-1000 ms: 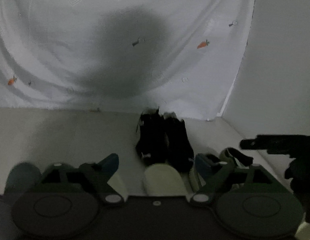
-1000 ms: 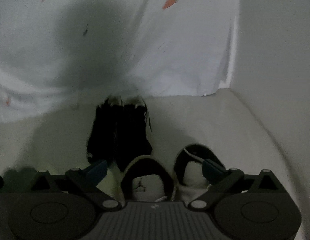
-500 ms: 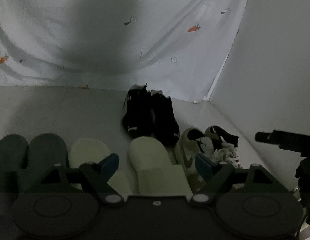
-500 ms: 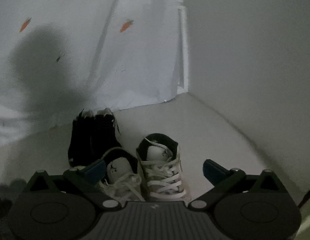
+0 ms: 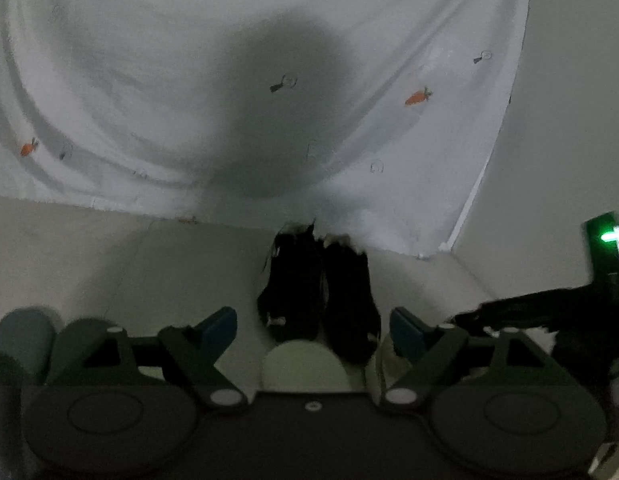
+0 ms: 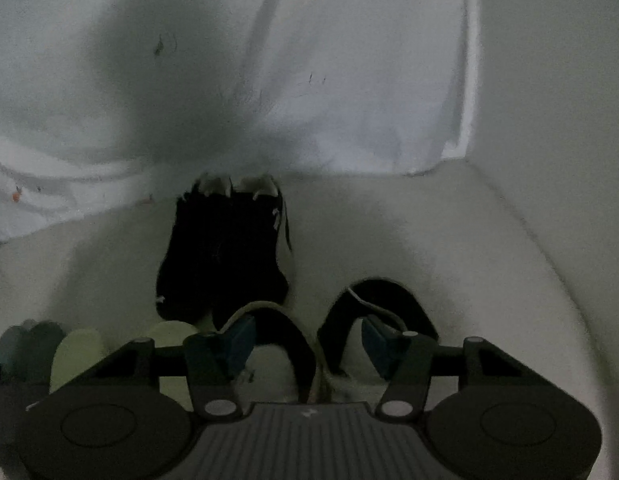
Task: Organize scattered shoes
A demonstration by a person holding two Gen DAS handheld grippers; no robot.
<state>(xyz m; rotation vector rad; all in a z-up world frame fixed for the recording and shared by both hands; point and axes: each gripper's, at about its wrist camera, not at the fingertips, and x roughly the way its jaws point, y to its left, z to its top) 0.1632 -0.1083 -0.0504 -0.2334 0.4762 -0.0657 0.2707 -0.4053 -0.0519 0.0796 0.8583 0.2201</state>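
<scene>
Right wrist, right tool point(image 6: 307, 340) angled down, closing over sneakers point(image 6: 349, 320)

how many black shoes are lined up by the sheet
2: the left black shoe and the right black shoe stand side by side, touching, toes at the white sheet. More may lie out of frame.

Left tongs point(image 5: 312, 326) wide apart and angled down; right tongs point(image 6: 307, 340) steeper, jaws closing.
</scene>
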